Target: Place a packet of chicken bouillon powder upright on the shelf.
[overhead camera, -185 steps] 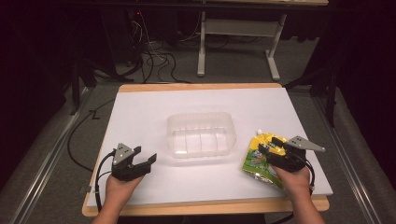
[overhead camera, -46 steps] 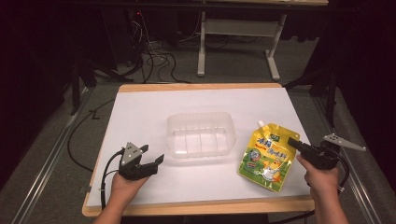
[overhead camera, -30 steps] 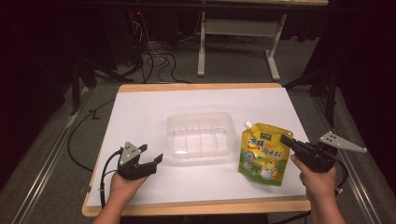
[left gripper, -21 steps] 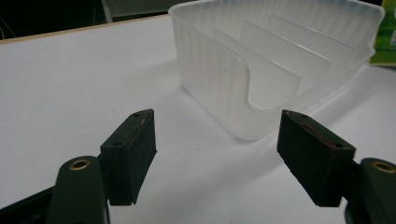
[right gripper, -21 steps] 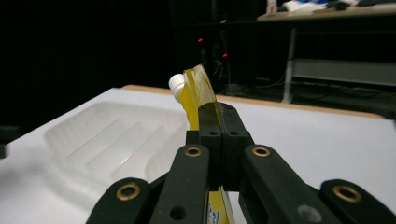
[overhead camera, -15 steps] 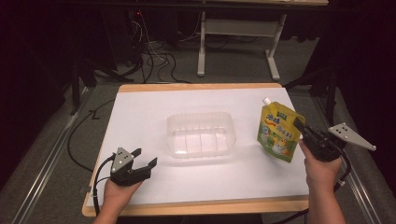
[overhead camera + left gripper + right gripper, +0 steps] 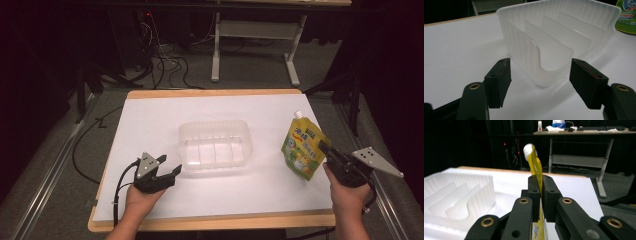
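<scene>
— White board on the table [image 7: 150, 125], dark room behind it, and at the middle of it a clear plastic tray [image 7: 215, 144] with upright dividers. Which step is this?

— Carrying, I'd say. The right gripper [image 7: 325, 150] has its jaws clamped on the edge of a yellow-green spouted drink pouch [image 7: 303, 146], which hangs upright to the right of the tray, well apart from it and apparently lifted off the board, though that is hard to judge from above. In the right gripper view the pouch [image 7: 535, 163] stands edge-on between the pressed jaws, white cap up.

— And the other hand?

— The left gripper [image 7: 167, 167] rests near the tray's front left corner. Its jaws have just been closing somewhat but stand wide, holding nothing; in the left gripper view the tray's notched end wall [image 7: 541, 58] lies just ahead of them, not between them.

— Next move?

— Probably bringing the pouch over the tray and lowering it into a slot between dividers. That calls for keeping it edge-on, while the left gripper could steady the light tray.
</scene>
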The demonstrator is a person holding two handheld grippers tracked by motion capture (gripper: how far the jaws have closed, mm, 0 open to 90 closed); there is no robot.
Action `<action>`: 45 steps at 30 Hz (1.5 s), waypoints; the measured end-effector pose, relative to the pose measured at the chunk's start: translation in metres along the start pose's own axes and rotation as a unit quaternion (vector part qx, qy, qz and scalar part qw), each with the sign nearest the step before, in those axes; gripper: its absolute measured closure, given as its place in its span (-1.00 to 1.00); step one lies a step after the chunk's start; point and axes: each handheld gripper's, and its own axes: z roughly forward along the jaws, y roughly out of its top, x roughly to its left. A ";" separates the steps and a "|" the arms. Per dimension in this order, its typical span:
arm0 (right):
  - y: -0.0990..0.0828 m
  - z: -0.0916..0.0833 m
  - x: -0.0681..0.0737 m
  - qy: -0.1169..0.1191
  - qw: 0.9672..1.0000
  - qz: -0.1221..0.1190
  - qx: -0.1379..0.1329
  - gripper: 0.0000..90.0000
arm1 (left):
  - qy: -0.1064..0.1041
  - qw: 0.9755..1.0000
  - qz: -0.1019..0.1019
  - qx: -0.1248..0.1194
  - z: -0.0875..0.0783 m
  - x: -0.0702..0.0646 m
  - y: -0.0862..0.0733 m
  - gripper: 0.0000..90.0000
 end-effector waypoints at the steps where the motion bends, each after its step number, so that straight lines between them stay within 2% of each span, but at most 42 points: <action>1: 0.000 0.000 0.000 0.000 1.000 0.000 0.000 0.91 | 0.000 1.000 0.000 0.000 0.000 0.000 0.000 -0.19; 2: -0.004 -0.004 0.000 -0.005 1.000 0.002 0.004 0.91 | 0.001 1.000 -0.005 -0.002 0.008 -0.003 0.002 -0.18; 7: -0.011 -0.007 0.001 -0.006 1.000 0.004 0.019 0.81 | 0.008 1.000 -0.012 -0.009 0.024 -0.008 0.007 -0.08; 12: -0.022 0.003 -0.001 0.000 0.998 0.018 0.056 0.30 | 0.022 0.999 -0.034 -0.015 0.033 -0.006 0.009 0.07; 15: -0.026 0.012 -0.003 0.010 0.997 0.030 0.065 0.24 | 0.035 0.999 -0.036 -0.015 0.038 -0.005 0.010 0.24; 18: -0.026 0.017 -0.002 0.013 0.997 0.033 0.074 0.27 | 0.050 0.998 -0.041 -0.011 0.041 -0.004 0.010 0.45; 20: -0.026 0.018 -0.002 0.007 0.997 0.032 0.076 0.38 | 0.058 0.998 -0.038 -0.008 0.042 -0.003 0.010 0.58; 24: -0.027 0.016 -0.008 0.009 0.997 0.038 0.067 0.65 | 0.063 0.997 -0.034 -0.004 0.042 -0.007 0.011 0.61; 27: -0.029 0.016 -0.010 0.013 0.997 0.037 0.066 0.72 | 0.062 0.998 -0.033 -0.007 0.045 -0.014 0.011 0.61; 32: -0.029 0.019 -0.013 0.019 0.997 0.041 0.064 0.78 | 0.050 0.998 -0.024 -0.005 0.051 -0.028 0.013 0.60; 39: -0.029 0.022 -0.012 0.017 0.997 0.036 0.068 0.77 | 0.015 1.000 -0.009 0.001 0.064 -0.054 0.018 0.50; 45: -0.031 0.025 -0.011 0.019 0.997 0.035 0.073 0.79 | 0.004 1.000 -0.004 0.011 0.075 -0.062 0.022 0.40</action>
